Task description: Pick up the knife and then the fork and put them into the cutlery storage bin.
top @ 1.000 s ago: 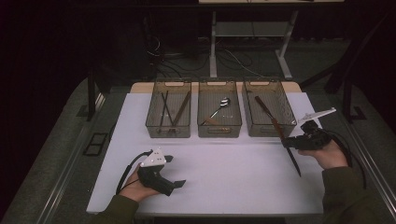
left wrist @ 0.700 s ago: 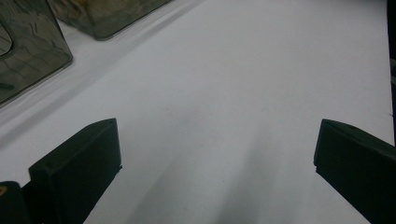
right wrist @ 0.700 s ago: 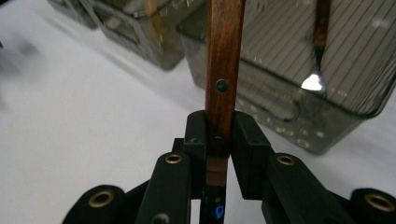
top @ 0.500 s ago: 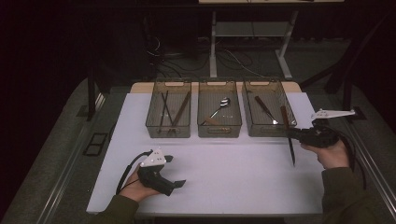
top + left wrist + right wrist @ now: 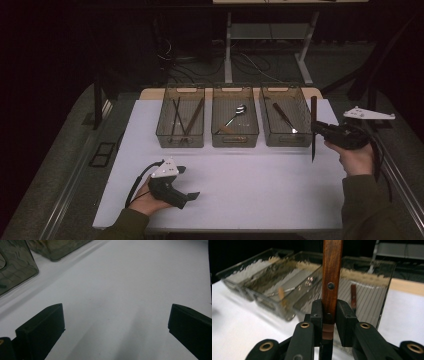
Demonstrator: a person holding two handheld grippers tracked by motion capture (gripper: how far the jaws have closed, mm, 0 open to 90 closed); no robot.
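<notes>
My right gripper [image 5: 316, 129] is shut on a wooden-handled knife [image 5: 313, 112] and holds it upright just right of the right bin [image 5: 303, 107], handle up and dark blade pointing down at the table. In the right gripper view the brown riveted handle [image 5: 332, 272] rises from between the closed jaws of that gripper [image 5: 329, 312]. My left gripper [image 5: 188, 183] rests on the white mat [image 5: 260, 180] at the front left, open with nothing in it. In the left gripper view the same gripper [image 5: 115, 322] has its jaws wide apart over bare white surface.
Three clear bins stand in a row at the back of the mat. The left bin [image 5: 163, 120] holds dark sticks [image 5: 183, 117], the middle bin [image 5: 252, 120] a spoon [image 5: 235, 115], and the right bin another knife [image 5: 284, 117]. The table's edge runs just right of my right hand.
The right gripper has swung the knife from a slant over the right bin to upright and shifted slightly right and back. The left gripper has stayed put.
</notes>
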